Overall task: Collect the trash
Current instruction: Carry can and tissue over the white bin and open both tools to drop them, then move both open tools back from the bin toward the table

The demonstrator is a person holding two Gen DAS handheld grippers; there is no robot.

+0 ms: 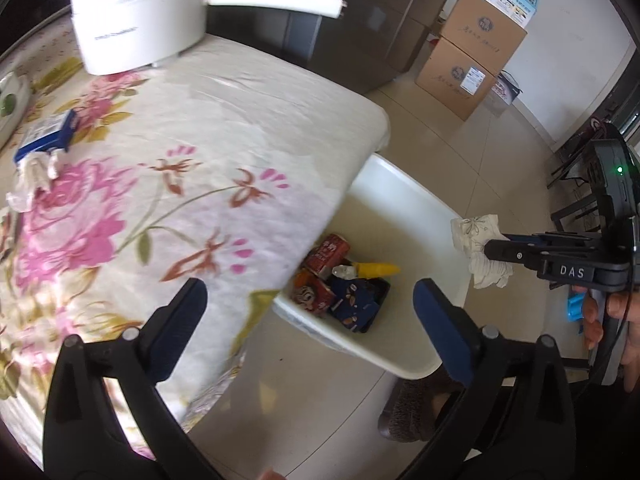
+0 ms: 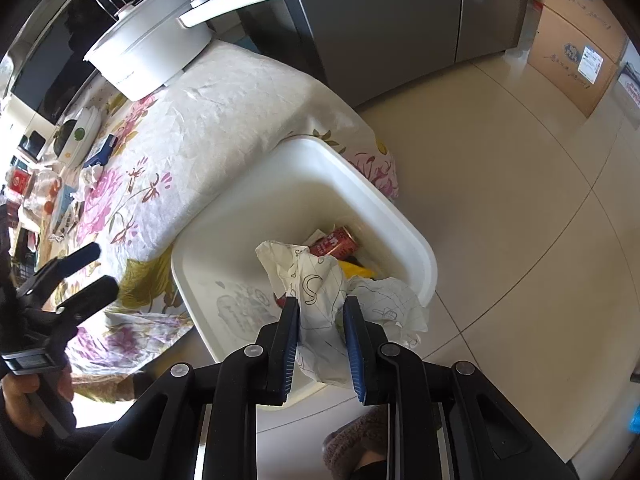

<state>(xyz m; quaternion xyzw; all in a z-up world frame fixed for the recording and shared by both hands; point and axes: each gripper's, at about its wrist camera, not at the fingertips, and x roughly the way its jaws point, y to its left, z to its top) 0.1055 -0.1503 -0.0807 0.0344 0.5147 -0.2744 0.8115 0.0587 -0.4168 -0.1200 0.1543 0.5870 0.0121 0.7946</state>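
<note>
My right gripper (image 2: 322,306) is shut on a crumpled white paper (image 2: 320,292) with drawn lines and holds it above the white trash bin (image 2: 384,208). The paper (image 1: 480,246) and right gripper (image 1: 494,249) also show in the left wrist view, over the bin's right rim (image 1: 404,184). Inside the bin lie a red can (image 2: 336,242), red cartons (image 1: 326,256), a yellow piece (image 1: 378,269) and a dark blue wrapper (image 1: 358,304). My left gripper (image 1: 310,308) is open and empty, above the table edge and bin. More crumpled paper (image 1: 34,172) and a blue-white packet (image 1: 48,136) lie on the table's left.
The table has a floral cloth (image 1: 180,160). A white pot with a long handle (image 1: 136,12) stands at its far end. Cardboard boxes (image 1: 472,60) stand on the tiled floor by the wall. A slippered foot (image 1: 416,408) is beside the bin.
</note>
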